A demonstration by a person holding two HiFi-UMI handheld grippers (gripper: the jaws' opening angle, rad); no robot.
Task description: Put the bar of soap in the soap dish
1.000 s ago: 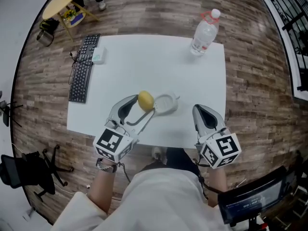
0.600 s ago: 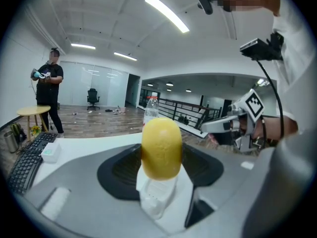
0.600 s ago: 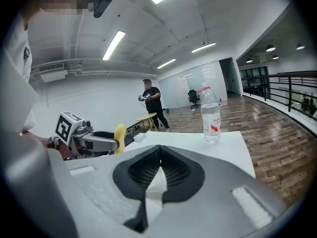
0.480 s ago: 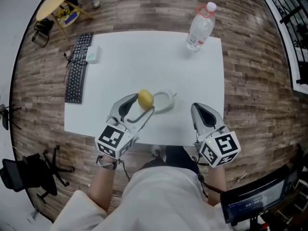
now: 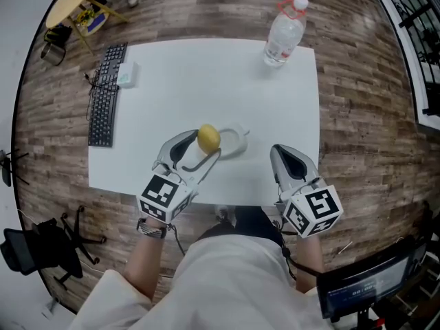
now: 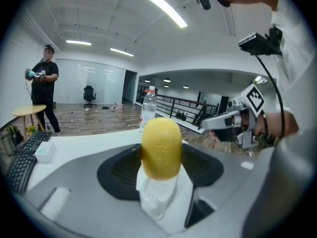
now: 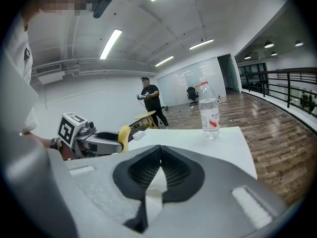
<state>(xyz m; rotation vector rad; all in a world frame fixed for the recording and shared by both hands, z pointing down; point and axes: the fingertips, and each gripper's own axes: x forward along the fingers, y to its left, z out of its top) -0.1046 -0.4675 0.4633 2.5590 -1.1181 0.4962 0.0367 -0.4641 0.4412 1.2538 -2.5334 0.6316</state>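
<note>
**Soap Held at the Dish by the Left Gripper**

The bar of soap [image 5: 208, 138], a yellow rounded oval, is clamped between the jaws of the left gripper [image 5: 205, 145], out at their tips. It is carried at the left end of the soap dish [image 5: 234, 143], a pale shallow tray that lies near the front edge of the surface [image 5: 206, 74], about midway along it. Whether soap and dish touch cannot be told. The right gripper [image 5: 278, 155] is held near the front right corner, its jaws pressed together on nothing. A water bottle [image 5: 282, 36] stands at the far right corner, and a keyboard [image 5: 104, 105] lies along the left edge.

The soap is judged to be light and stiff, yet smooth and curved, so it could slip or twist out of a weak pinch. A hold across its middle, where the sides are least rounded, is judged the safest. The dish looks light as well and could be shoved aside if it is bumped while the soap is lowered.
</note>
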